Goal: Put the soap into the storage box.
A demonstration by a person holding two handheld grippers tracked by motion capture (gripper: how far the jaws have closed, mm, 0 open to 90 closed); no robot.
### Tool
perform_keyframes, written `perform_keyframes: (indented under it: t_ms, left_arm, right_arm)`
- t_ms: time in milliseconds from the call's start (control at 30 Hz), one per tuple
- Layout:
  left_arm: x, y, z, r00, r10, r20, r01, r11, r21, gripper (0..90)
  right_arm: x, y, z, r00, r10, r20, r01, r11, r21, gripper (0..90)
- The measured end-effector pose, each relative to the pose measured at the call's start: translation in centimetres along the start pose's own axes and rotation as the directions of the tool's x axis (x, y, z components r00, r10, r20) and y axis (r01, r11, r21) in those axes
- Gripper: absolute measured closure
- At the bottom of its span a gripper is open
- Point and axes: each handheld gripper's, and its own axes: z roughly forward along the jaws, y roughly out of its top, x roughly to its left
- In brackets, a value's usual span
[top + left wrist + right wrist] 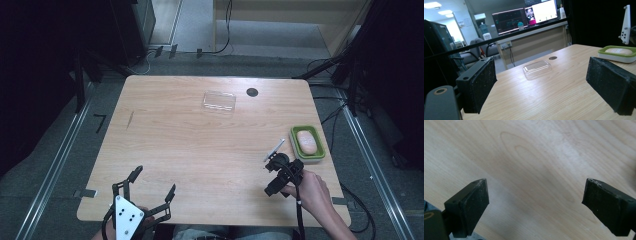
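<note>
Wooden table (200,150), clear lid (219,101) far. Left gripper (150,185), right gripper (274,161) gaping wide, holding nothing. Advising slow, level approach.

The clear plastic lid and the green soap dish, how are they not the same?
The clear plastic lid is see-through with nothing on it; the green soap dish is solid green and white and holds a pale pink soap. The lid lies near the table's far edge; the dish sits at its right edge, nearer the right hand-held gripper. Both are small rounded rectangles resting flat.
</note>
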Motion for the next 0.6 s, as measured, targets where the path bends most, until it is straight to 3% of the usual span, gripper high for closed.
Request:
perform_keyframes:
  t_ms: [600]
  left_arm:
    - [0.1, -0.1, 0.0, 0.9999, -0.011, -0.008, 0.011, 0.9999, -0.008, 9.9]
  right_arm:
    - [1.6, -0.5, 1.9, 0.9978, -0.054, -0.038, 0.055, 0.998, 0.031, 6.2]
